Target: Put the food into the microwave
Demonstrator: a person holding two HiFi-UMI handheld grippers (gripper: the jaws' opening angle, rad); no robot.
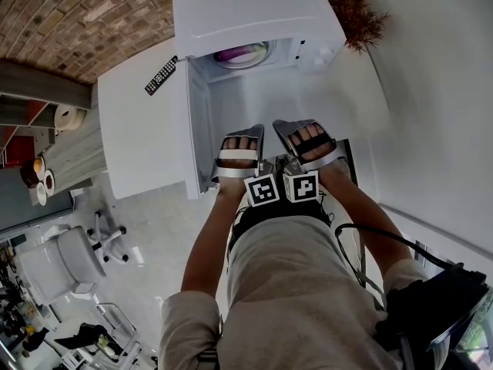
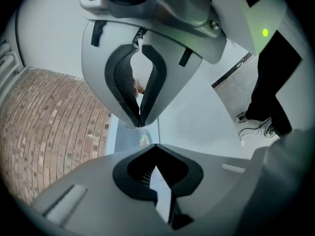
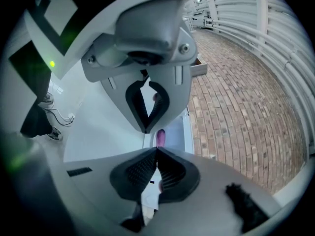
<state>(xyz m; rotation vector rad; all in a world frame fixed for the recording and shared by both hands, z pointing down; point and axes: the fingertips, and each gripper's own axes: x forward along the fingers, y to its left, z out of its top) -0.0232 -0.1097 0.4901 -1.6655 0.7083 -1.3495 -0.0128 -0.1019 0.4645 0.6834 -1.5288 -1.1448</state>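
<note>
Far ahead of both grippers, inside the microwave (image 1: 254, 10): one dish of food (image 1: 243, 54), round, no long axis. Left gripper (image 1: 239, 141) and right gripper (image 1: 308, 136): two, side by side, jaws closed on nothing, about equally near the dish. Door (image 1: 199, 129): one, swung open leftward. Remote (image 1: 161, 75): one, far left.

Food (image 1: 245, 53) inside microwave (image 1: 254, 14) mostly hidden under its roof, kind unclear; remote (image 1: 161, 75) buttons too small to read

White microwave (image 1: 254, 10), door (image 1: 197, 129) open at left; purple-green food (image 1: 245, 53) inside cavity.
</note>
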